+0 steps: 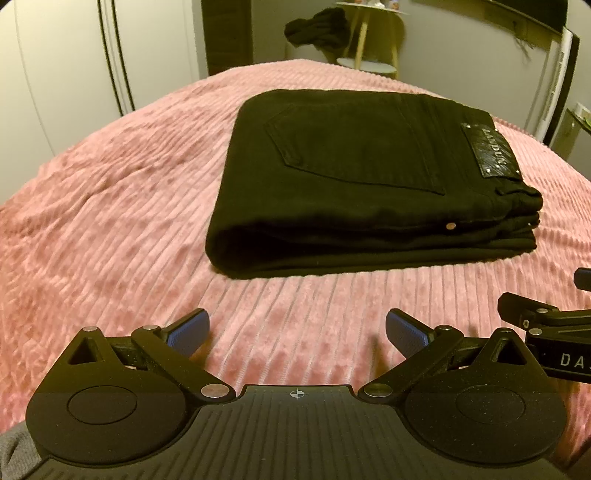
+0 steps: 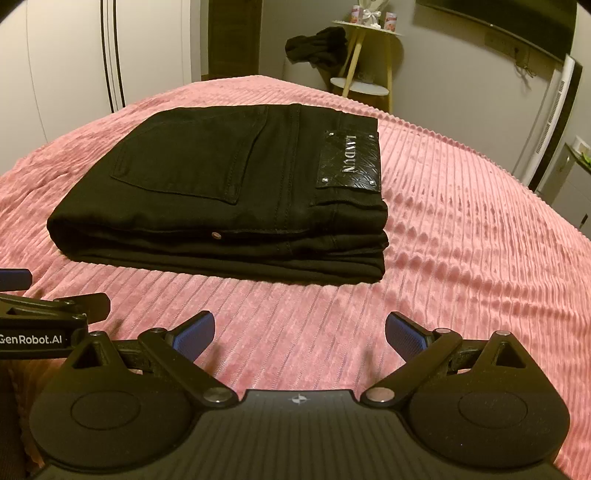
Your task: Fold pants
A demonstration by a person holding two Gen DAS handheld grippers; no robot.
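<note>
Pink bedspread [image 1: 110,221] bears folded pants [image 1: 351,177] beyond both grippers' wide-spread, empty jaws.

Pink ribbed bedspread [image 2: 461,221], white wardrobe [image 2: 66,66], wooden side table [image 2: 369,55], warm light

A pink ribbed bedspread [image 2: 461,236] is spread across the whole foreground, its cords running in long parallel ridges. Beyond its far edge, a small round side table [image 2: 365,27] on pale wooden legs is seen against the wall, with a lower round shelf [image 2: 360,88] between the legs. A crumpled black garment [image 2: 317,46] is heaped just beside the tabletop. Small ornaments [image 2: 373,14] are set on top, too blurred to identify. White wardrobe doors [image 1: 66,66] are seen at the left.
</note>
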